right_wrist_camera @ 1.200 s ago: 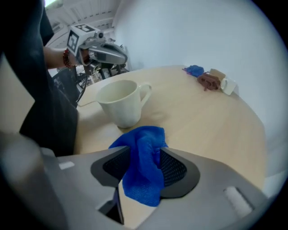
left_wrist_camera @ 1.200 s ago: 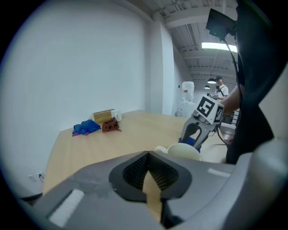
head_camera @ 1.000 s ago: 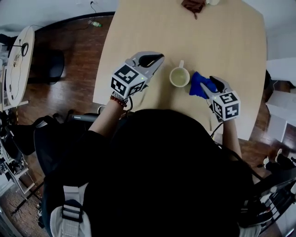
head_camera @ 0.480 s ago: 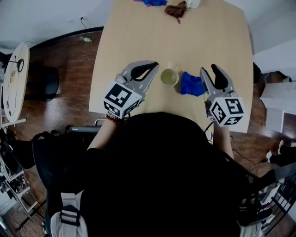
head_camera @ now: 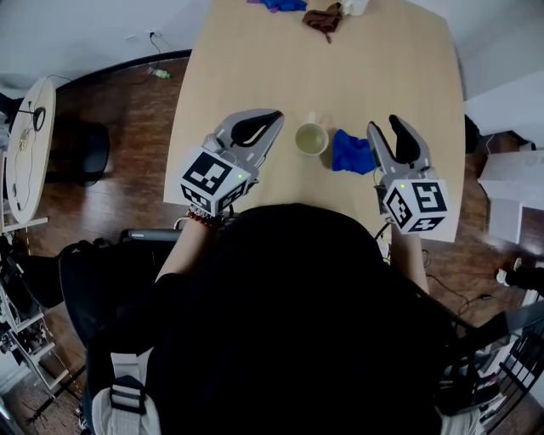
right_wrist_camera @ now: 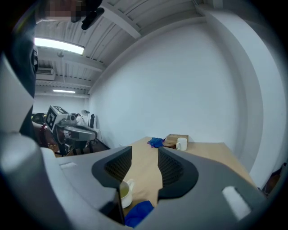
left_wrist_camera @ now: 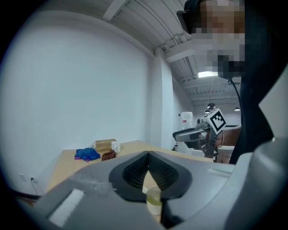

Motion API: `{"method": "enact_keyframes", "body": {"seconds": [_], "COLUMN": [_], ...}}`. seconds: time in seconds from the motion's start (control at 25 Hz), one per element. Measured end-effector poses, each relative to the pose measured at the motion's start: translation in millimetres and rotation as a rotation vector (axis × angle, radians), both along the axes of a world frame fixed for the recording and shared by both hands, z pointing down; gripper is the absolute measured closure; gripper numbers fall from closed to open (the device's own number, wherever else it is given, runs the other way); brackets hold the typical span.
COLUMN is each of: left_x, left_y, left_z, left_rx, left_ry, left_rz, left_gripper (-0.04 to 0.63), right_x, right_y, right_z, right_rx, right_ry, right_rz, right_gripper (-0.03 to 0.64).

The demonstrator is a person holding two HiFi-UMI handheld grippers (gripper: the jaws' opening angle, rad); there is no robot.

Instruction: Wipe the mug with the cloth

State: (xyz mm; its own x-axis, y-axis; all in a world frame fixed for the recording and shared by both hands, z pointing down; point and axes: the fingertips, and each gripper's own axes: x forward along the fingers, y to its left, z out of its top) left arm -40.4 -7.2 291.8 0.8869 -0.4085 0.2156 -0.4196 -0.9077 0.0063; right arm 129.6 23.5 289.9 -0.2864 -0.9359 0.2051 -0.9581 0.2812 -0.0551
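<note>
left gripper [head_camera: 274, 119]: jaws together, tips touching, nothing in them; it hovers over the near left part of the table [head_camera: 246, 68], pointing toward the mug [head_camera: 311, 138] but well clear of it

right gripper [head_camera: 384, 127]: jaws apart, nothing between the pads; it sits just at the right edge of the blue cloth [head_camera: 351, 154] and isn't gripping it

mug: upright on the table, near the front edge and roughly centred between the two grippers, handle toward the far side, inside looks yellow-green

blue cloth: crumpled on the table just right of the mug; can't tell whether it touches the mug

left gripper view: closed pads [left_wrist_camera: 148, 153] meet in a point, and the mug [left_wrist_camera: 153, 201] shows low under them, with the right gripper [left_wrist_camera: 198, 134] off to the side beyond

right gripper view: open gap [right_wrist_camera: 145, 152] with bare table through it; the mug [right_wrist_camera: 124, 192] and blue cloth [right_wrist_camera: 139, 213] are both low in frame, below the jaws and not inside them

far end of the table: second blue cloth [head_camera: 276, 4], brown rag [head_camera: 325, 17], white cup [head_camera: 357, 7], plus a wooden box [right_wrist_camera: 177, 139] behind the cup, all well away from the work area
</note>
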Motion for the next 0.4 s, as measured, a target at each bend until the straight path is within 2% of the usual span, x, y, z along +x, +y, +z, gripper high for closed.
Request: {"method": "enact_keyframes", "body": {"seconds": [0.12, 0.4], "left_x": [6, 17], "left_y": [5, 8], "left_z": [1, 25], "left_rx": [-0.004, -0.048], "left_ry": [0.002, -0.05], "left_rz": [0.02, 0.063], "left_gripper": [0.592, 0.592], "right_x": [-2, -13], "right_y": [3, 1], "right_z": [3, 4], "right_rx": [-0.003, 0.008], "right_ry": [0.027, 0.058], "right_rz": [-0.013, -0.086], "right_gripper": [0.433, 0.434]}}
